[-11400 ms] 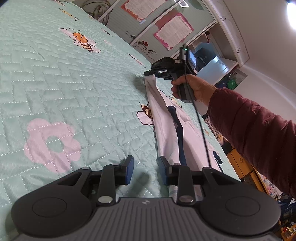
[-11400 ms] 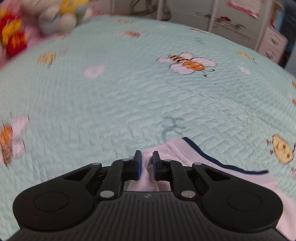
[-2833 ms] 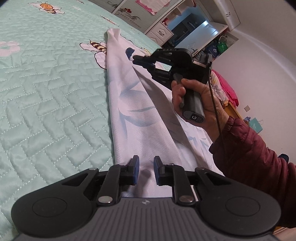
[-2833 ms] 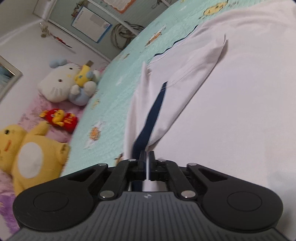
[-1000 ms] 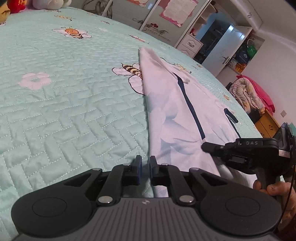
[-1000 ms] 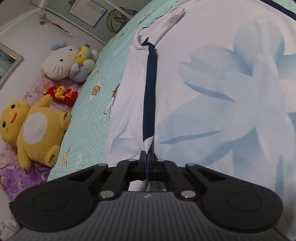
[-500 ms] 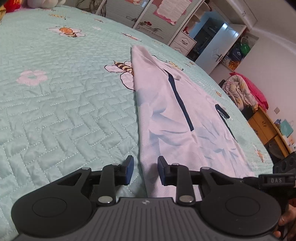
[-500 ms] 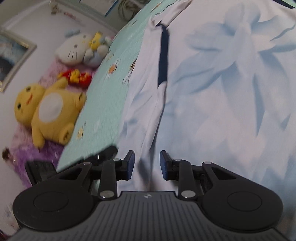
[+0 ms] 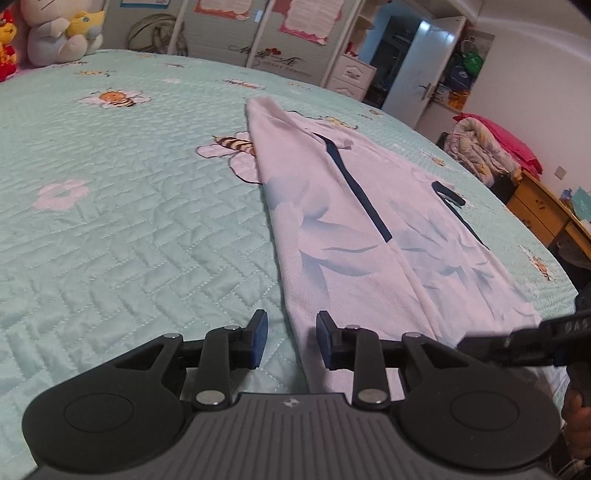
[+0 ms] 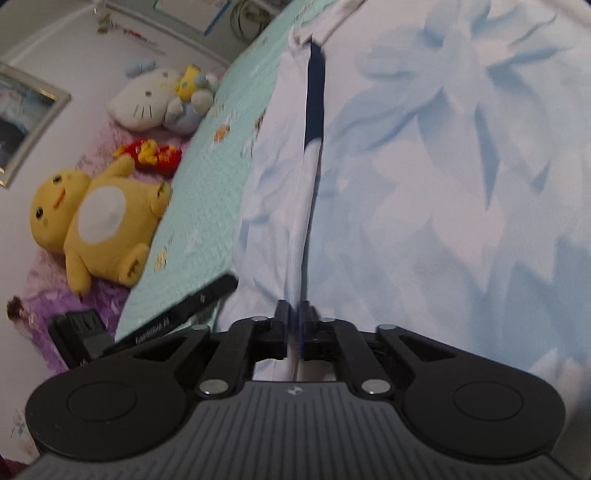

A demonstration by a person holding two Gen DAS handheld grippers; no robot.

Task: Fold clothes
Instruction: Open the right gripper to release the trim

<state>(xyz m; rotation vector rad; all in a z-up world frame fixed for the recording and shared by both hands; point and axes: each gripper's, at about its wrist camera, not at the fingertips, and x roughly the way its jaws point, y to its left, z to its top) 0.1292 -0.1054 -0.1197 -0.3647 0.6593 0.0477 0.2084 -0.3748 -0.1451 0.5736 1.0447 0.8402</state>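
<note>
A white garment with pale blue flower print and navy trim (image 9: 354, 221) lies lengthwise on the bed, one side folded over along the navy stripe. My left gripper (image 9: 290, 339) is open, its jaws astride the garment's near left corner without holding it. My right gripper (image 10: 294, 325) is shut on the folded edge of the garment (image 10: 443, 166) near the hem. It also shows at the right edge of the left wrist view (image 9: 524, 343).
The mint quilted bedspread (image 9: 129, 229) with bees and flowers spreads to the left. Plush toys (image 10: 99, 218) lie by the bed's far side. Wardrobe doors (image 9: 277, 33), a wooden dresser (image 9: 546, 214) and piled bedding (image 9: 487, 151) stand beyond the bed.
My right gripper, open half a second ago, has shut on the garment's folded edge. My left gripper has stayed open and the view has swung slightly left.
</note>
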